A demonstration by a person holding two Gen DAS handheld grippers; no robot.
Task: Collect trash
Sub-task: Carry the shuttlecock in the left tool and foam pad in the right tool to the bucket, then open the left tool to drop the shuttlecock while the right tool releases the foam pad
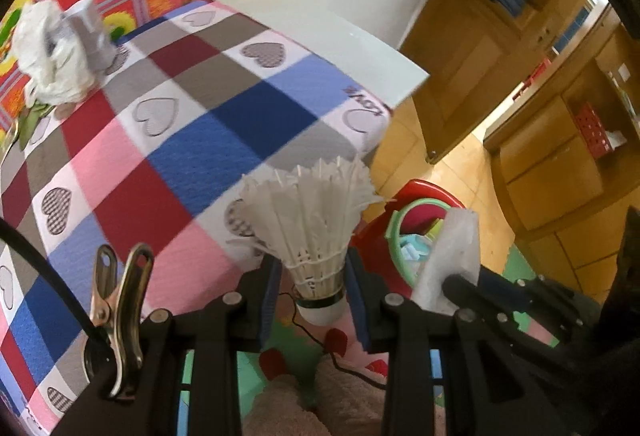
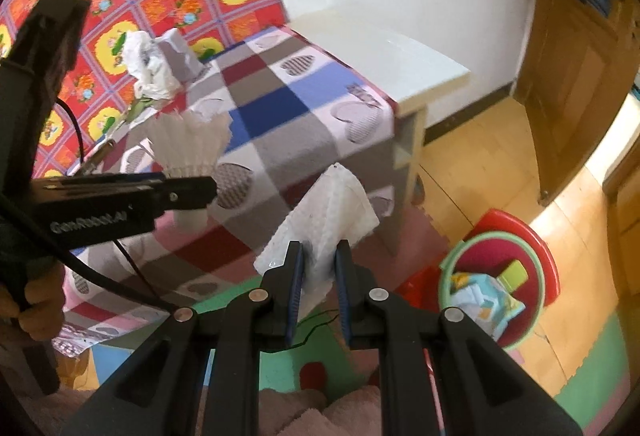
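On the far left of the checked tablecloth, crumpled white paper and a pale cup lie touching; I judge these uncollected. My left gripper is clamped on a white shuttlecock at its cork end, held clear of the cloth near the table edge. To its right, my right gripper pinches a folded white tissue. Rightmost, on the floor, stands the green-rimmed bin, already holding some scraps. Two items are in hand, neither yet over the bin; dropping them and clearing the table remain.
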